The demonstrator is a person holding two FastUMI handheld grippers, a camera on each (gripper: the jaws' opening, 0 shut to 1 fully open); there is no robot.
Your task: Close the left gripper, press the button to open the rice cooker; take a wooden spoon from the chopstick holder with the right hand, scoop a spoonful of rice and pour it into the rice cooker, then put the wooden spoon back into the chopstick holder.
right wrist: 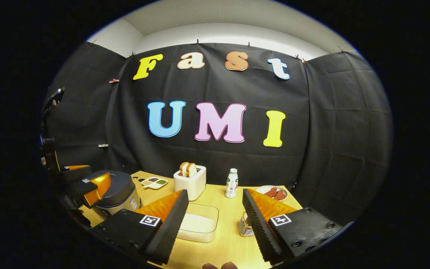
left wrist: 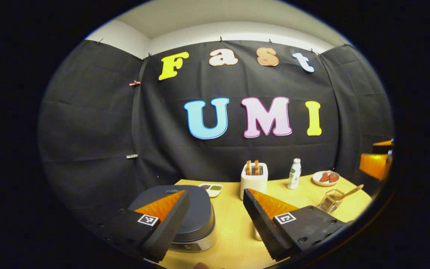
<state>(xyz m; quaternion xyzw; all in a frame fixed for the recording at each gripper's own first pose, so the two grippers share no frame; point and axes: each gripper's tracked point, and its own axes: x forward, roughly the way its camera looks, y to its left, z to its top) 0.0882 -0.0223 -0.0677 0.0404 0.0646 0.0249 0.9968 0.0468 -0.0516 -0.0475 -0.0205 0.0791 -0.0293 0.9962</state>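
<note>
Behind right gripper [right wrist: 215, 220] finger, chopstick holder [right wrist: 245, 225] half hidden; both grippers spread apart, left gripper [left wrist: 215, 220] above closed rice cooker [left wrist: 189, 216]; bare table [left wrist: 230, 231] between.

Matt wooden table [right wrist: 233, 239], glossy plastic rice cooker [left wrist: 189, 213], wire chopstick holder [left wrist: 330, 201]

One rice cooker [right wrist: 116, 192], one toaster [right wrist: 189, 182], one bottle [right wrist: 231, 183], two plates [right wrist: 274, 192]

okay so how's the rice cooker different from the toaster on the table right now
The rice cooker is dark, round and low, its lid shut; the toaster is white, boxy and upright, with two bread slices sticking out of its top. The cooker sits at the table's left edge, the toaster farther back, mid-table. Both stand on the yellow table.
</note>
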